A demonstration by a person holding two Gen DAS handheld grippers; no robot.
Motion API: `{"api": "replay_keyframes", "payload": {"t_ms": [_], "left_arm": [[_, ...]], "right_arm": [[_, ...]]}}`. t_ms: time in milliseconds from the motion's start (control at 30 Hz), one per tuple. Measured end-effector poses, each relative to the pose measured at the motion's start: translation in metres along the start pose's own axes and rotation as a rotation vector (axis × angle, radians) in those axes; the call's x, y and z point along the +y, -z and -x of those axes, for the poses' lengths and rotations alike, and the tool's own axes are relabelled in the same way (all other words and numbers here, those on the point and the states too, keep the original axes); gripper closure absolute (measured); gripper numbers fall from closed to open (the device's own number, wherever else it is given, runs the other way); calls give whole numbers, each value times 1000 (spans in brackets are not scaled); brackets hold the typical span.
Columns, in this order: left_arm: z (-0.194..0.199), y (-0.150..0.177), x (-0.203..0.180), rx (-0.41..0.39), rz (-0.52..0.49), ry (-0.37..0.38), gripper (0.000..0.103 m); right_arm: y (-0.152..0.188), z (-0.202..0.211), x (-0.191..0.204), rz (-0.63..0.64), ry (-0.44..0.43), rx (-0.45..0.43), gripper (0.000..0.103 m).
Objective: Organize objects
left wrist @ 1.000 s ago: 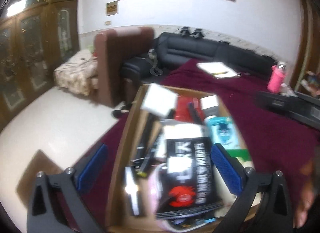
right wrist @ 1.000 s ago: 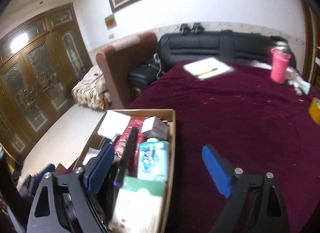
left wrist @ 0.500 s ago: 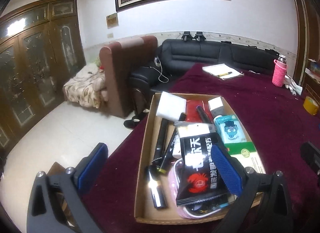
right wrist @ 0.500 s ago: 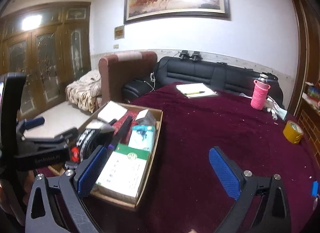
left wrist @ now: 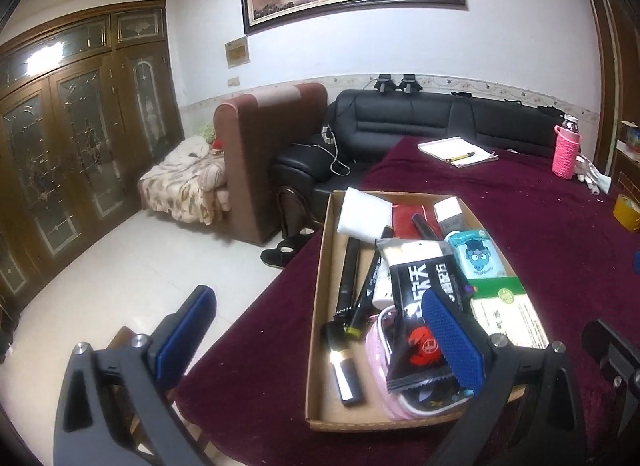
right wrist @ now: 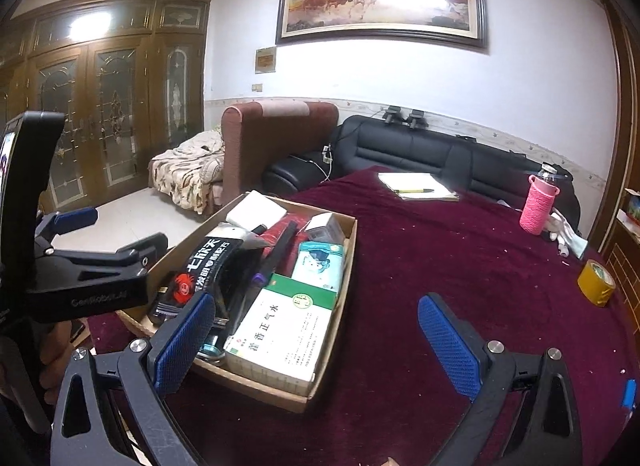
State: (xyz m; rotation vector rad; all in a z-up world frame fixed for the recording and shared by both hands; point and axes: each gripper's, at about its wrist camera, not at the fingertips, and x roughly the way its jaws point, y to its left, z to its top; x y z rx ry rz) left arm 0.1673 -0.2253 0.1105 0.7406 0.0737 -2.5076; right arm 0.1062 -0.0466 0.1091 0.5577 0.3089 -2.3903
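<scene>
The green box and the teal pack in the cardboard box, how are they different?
The green box is bigger and mostly white with a green end; the teal pack is smaller with a cartoon face. The green box lies nearer the gripper, the teal pack behind it. Both lie flat along the cardboard box's right wall.

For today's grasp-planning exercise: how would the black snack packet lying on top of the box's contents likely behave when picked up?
The black snack packet is probably floppy: its film bends over the items beneath. It likely weighs little, looking thin and flat. Its glossy surface catches light, so it may slip between jaws.
</scene>
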Motion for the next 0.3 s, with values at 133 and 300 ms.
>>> {"api": "replay_keyframes", "payload": {"t_ms": [133,300], "left_arm": [[1,6,5,15,2,28,0],[0,8,3,20,-11,2,0]], "right_arm": [[1,-1,1,-20,-20,3,0],[2,-3,3,-19,-27,13,0]]}}
